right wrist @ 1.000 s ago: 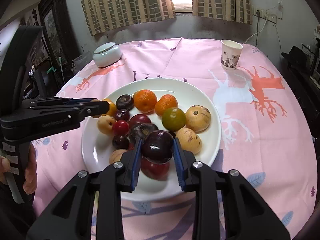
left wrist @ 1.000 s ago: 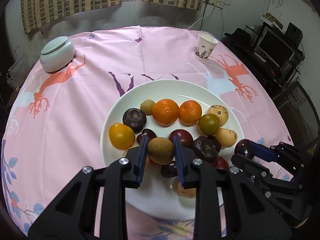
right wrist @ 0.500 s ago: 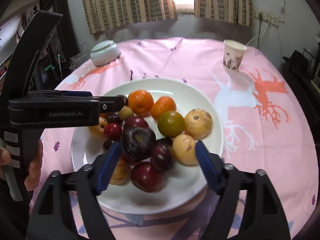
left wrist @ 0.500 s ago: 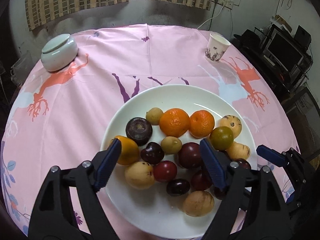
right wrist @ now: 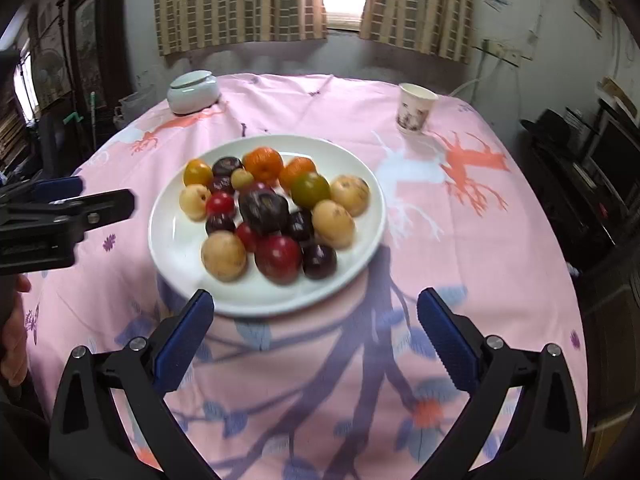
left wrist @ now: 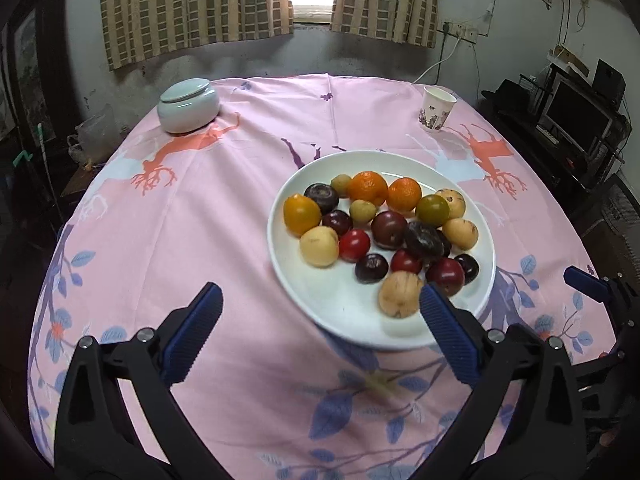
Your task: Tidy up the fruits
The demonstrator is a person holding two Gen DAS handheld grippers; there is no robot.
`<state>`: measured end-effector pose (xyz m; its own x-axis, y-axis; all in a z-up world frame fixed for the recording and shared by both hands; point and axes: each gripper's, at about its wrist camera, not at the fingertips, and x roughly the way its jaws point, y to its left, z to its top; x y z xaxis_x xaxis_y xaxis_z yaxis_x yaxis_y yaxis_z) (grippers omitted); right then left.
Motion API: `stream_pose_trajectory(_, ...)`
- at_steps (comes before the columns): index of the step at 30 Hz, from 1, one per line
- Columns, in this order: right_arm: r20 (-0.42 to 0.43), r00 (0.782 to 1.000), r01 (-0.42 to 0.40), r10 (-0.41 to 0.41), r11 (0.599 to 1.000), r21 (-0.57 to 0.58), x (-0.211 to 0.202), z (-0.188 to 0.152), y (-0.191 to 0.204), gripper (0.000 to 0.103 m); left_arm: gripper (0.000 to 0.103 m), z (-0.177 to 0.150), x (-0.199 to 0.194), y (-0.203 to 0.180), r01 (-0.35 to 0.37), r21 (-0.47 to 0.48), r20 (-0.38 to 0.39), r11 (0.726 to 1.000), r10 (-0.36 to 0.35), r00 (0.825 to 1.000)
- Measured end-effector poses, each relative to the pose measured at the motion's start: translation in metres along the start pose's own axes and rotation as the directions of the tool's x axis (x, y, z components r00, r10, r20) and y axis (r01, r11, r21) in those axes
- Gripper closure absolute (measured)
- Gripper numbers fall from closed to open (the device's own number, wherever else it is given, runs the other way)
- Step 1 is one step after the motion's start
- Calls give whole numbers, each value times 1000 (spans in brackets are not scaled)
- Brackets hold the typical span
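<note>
A white plate (left wrist: 332, 300) holds several fruits: oranges (left wrist: 367, 187), dark plums (left wrist: 389, 229), red plums, yellow-brown fruits and a green one. It also shows in the right wrist view (right wrist: 180, 248). My left gripper (left wrist: 320, 320) is open and empty, pulled back over the cloth in front of the plate's near left rim. My right gripper (right wrist: 316, 324) is open and empty, just in front of the plate's near rim. The left gripper's side (right wrist: 60, 216) shows at the left of the right wrist view.
A pink patterned cloth (left wrist: 200, 220) covers the round table. A pale lidded jar (left wrist: 188, 106) stands at the back left, a paper cup (left wrist: 437, 108) at the back right. Dark shelves with a monitor (left wrist: 576, 120) stand to the right.
Both grippers were shut on fruit over the plate, a brown fruit left and a dark plum right. They opened, left the fruit on the plate and drew back toward me.
</note>
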<state>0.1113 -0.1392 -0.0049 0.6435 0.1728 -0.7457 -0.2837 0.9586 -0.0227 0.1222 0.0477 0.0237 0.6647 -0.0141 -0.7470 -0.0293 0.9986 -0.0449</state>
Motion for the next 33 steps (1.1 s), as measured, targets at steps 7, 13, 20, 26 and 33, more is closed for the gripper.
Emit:
stream_pose_trajectory(7, 1, 1000, 15, -15, 1000, -1, -35, -35, 10, 1, 2, -47, -35, -13, 13, 32, 14, 999, -13, 1000)
stream_pose_trajectory(13, 16, 1000, 21, -20, 1000, -23, -47, -45, 17, 1, 2, -64, -38, -25, 20, 63, -9, 998, -20, 1000)
stream_pose_trajectory(20, 8, 1000, 24, -24, 1000, 0, -47, -49, 13, 1, 2, -67, -40, -26, 13, 63, -9, 998, -13, 1000)
stream_pose_trajectory(26, -5, 1000, 18, -18, 1000, 19, -44, -51, 7, 1, 2, -67, -41, -27, 10, 65, -7, 998, -9, 1000)
stream_pose_trajectory(33, -16, 1000, 18, -18, 999, 33, -39, -48, 1, 1, 2, -62, -37, -28, 12, 62, -19, 998, -10, 1000)
